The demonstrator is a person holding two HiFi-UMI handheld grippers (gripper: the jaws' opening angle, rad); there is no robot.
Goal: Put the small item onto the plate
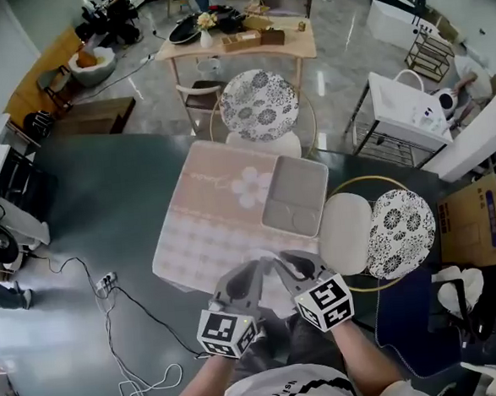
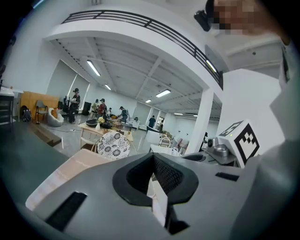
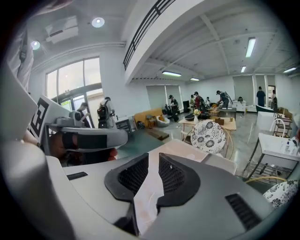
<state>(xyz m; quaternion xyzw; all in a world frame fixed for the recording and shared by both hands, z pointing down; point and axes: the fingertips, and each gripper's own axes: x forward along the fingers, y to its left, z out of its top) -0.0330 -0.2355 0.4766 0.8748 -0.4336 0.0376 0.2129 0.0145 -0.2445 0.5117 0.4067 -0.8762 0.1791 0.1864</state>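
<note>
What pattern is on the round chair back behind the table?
Dark floral print on white; the head view shows the chair back best.

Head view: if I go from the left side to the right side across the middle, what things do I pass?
power strip on the floor → grey tray → round white seat → flowered chair back → cardboard box

A big open-plan lab or studio hall: glossy floor (image 1: 340, 68) with trailing cables (image 1: 146, 314), strip lights (image 2: 93, 68), a railed mezzanine (image 2: 140, 22), far wooden tabletop (image 1: 237, 45), patterned chairs (image 1: 258, 105), people (image 2: 101, 108) working.
</note>
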